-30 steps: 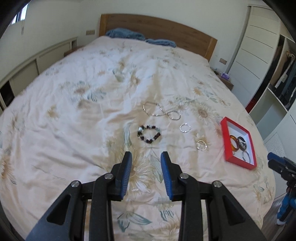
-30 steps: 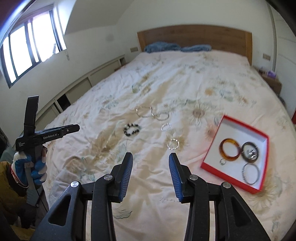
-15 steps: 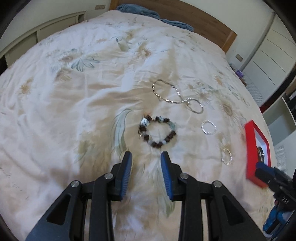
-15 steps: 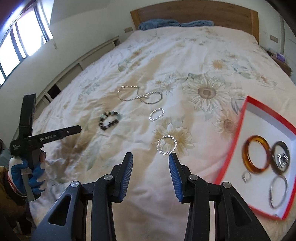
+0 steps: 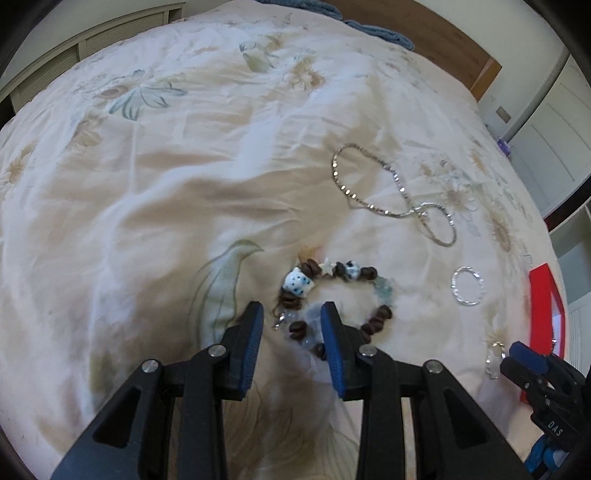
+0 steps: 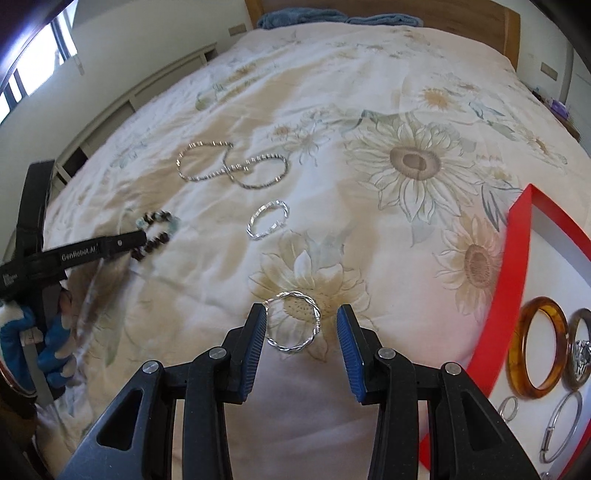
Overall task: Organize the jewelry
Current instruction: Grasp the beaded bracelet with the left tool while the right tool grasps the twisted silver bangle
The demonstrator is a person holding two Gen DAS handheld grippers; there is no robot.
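The left gripper (image 5: pixel 291 332), jaws spread, sits over the floppy bead bracelet (image 5: pixel 332 299). The right gripper (image 6: pixel 301 330), jaws spread, frames a light, stiff silver bangle (image 6: pixel 293 321) on the bed (image 6: pixel 332 110); grab its thin rim.

bed: cream sunflower-print quilt (image 6: pixel 369 110) | far ahead: wooden headboard (image 6: pixel 461 18), blue pillows (image 6: pixel 303 16) | ahead-left: bright window (image 6: pixel 40 62), white walls

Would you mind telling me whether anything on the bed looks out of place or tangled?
The silver chain necklace lies twisted into a figure-eight on the duvet. It, the beaded bracelet and two twisted silver bangles still lie outside the red tray.
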